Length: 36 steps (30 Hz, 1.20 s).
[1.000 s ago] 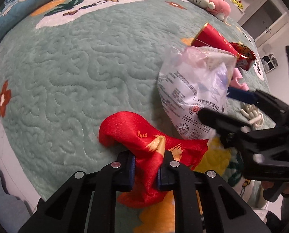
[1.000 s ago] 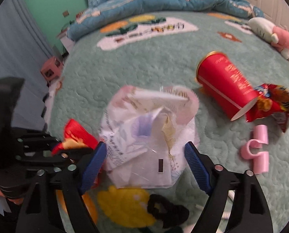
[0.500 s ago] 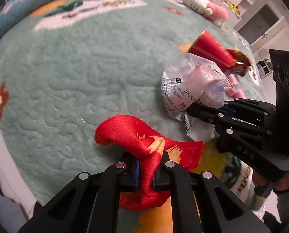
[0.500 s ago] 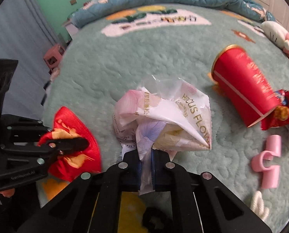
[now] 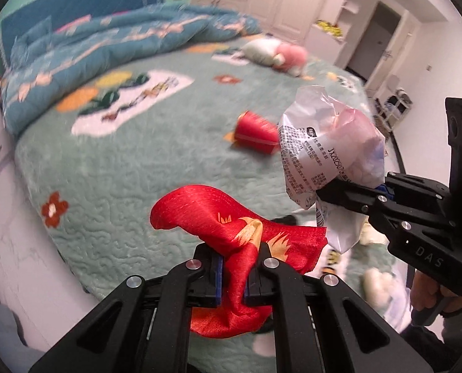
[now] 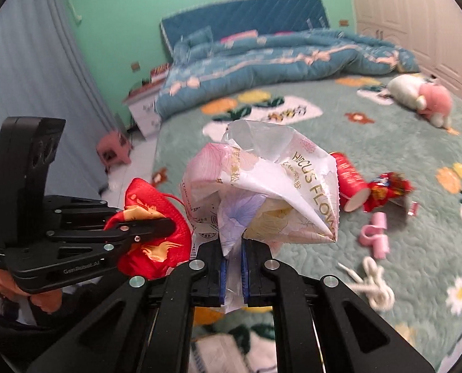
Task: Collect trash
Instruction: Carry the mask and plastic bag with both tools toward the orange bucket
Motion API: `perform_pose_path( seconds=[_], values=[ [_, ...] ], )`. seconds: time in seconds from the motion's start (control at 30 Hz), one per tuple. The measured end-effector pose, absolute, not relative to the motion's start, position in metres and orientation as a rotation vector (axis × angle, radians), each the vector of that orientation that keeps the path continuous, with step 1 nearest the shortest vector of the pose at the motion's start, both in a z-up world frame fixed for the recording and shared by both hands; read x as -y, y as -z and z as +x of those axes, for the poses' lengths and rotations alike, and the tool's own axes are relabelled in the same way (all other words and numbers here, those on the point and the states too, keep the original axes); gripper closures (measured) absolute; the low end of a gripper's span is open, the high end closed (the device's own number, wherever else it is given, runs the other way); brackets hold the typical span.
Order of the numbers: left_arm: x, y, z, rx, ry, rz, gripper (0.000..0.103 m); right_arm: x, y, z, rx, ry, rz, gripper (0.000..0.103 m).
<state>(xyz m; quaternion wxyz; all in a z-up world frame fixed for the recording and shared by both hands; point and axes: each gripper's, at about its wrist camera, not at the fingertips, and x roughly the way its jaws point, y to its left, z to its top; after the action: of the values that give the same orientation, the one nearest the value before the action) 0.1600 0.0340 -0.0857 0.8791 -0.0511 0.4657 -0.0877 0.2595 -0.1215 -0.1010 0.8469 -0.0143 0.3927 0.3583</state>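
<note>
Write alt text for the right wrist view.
The right gripper is shut on a crumpled white plastic bag, held above a green bedspread. To its left, the left gripper pinches a red pouch; a red paper cup lies on the bed.

My view of the red paper cup [image 5: 253, 133] smeared by blur, its far end hidden behind the crumpled plastic wrapper [image 5: 330, 152], plush toy [image 5: 277, 54] too soft to identify, wrapper print only partly legible.
</note>
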Motion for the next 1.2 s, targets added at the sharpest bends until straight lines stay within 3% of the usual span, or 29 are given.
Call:
perform_pose_path(
  seconds=[0.2, 0.57, 0.97, 1.2],
  values=[
    [0.015, 0.054, 0.142, -0.896, 0.294, -0.023, 0.093, 0.181, 0.059, 0.204, -0.714, -0.68, 0.081, 0.095],
    [0.147, 0.043, 0.122, -0.844, 0.632, 0.165, 0.093, 0.324, 0.045, 0.093, -0.607, -0.352, 0.259, 0.095],
    [0.315, 0.08, 0.087, -0.899, 1.017, 0.377, 0.093, 0.472, 0.089, -0.035, -0.611, 0.104, 0.44, 0.095],
    [0.392, 0.131, 0.06, -0.996, 1.183, 0.489, 0.093, 0.533, 0.152, -0.104, -0.7, 0.315, 0.561, 0.095]
  ],
)
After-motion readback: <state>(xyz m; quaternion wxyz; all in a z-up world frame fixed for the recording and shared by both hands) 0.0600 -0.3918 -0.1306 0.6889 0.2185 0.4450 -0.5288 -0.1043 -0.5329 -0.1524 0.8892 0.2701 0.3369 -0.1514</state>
